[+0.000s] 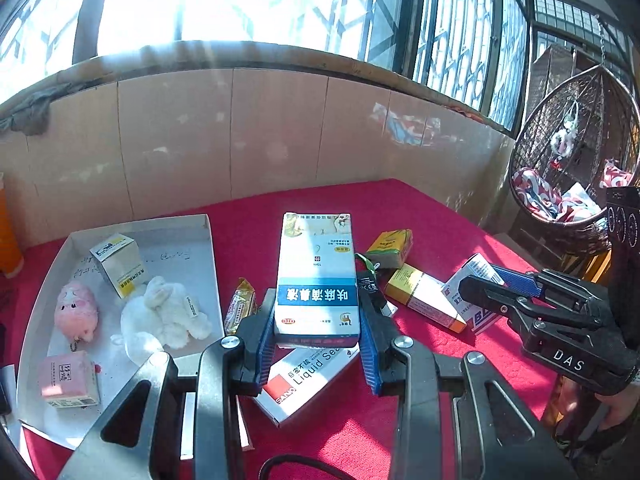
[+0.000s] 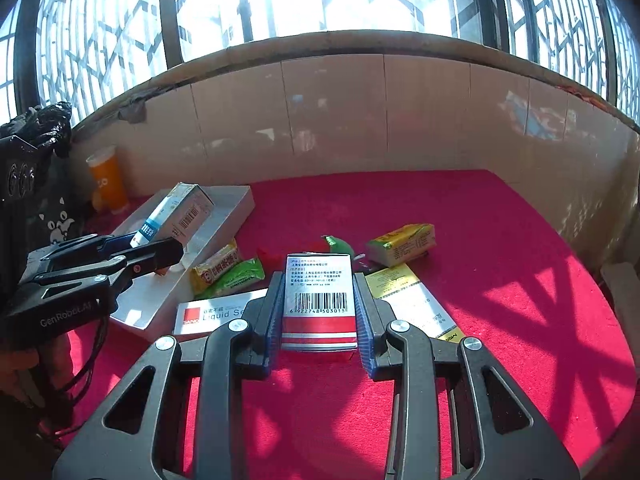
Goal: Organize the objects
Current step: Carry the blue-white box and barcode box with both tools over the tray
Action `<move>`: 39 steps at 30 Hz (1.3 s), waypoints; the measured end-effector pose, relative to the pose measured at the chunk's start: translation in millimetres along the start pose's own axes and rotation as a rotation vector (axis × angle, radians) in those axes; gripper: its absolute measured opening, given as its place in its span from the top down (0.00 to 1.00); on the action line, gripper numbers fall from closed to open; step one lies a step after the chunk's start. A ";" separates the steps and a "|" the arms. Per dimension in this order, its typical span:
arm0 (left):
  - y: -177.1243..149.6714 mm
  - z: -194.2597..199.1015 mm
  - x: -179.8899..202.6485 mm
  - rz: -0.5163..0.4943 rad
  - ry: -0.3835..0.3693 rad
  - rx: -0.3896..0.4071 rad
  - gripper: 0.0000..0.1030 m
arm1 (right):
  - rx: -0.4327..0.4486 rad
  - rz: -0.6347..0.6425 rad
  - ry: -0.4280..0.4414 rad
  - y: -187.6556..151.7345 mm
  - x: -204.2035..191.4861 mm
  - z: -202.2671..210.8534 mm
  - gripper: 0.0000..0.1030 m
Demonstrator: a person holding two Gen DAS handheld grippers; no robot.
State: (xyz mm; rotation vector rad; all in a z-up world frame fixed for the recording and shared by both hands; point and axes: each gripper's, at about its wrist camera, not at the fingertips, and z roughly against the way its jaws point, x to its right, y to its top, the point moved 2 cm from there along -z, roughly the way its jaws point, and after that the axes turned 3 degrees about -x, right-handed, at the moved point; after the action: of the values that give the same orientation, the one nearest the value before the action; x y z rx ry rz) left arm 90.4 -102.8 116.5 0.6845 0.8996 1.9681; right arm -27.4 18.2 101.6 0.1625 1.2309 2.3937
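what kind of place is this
Probably an enclosed balcony or sunroom in a home: barred windows wrap around above a tiled low wall, and a hanging wicker chair with cushions sits beside the red-covered table.

Red cloth (image 2: 500, 240) — pink plush (image 1: 77, 312).

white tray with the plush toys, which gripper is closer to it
Left. The left gripper, shut on a blue and white box, is right beside the white tray. The right gripper is farther off, past the scattered boxes.
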 end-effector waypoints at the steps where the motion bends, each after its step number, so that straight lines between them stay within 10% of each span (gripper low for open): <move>1: 0.1 1.3 -1.8 0.003 0.001 0.003 0.65 | -0.001 0.004 0.002 0.8 -2.5 -0.1 0.70; 39: -16.3 44.1 -112.0 0.192 0.114 0.080 0.65 | -0.040 0.122 0.126 39.5 -115.5 -20.2 0.70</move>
State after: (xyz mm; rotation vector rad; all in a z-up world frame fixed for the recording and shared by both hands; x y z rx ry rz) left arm 185.7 -178.1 115.5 0.7330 1.0179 2.1686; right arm 57.0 -67.0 131.9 0.0771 1.2615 2.5663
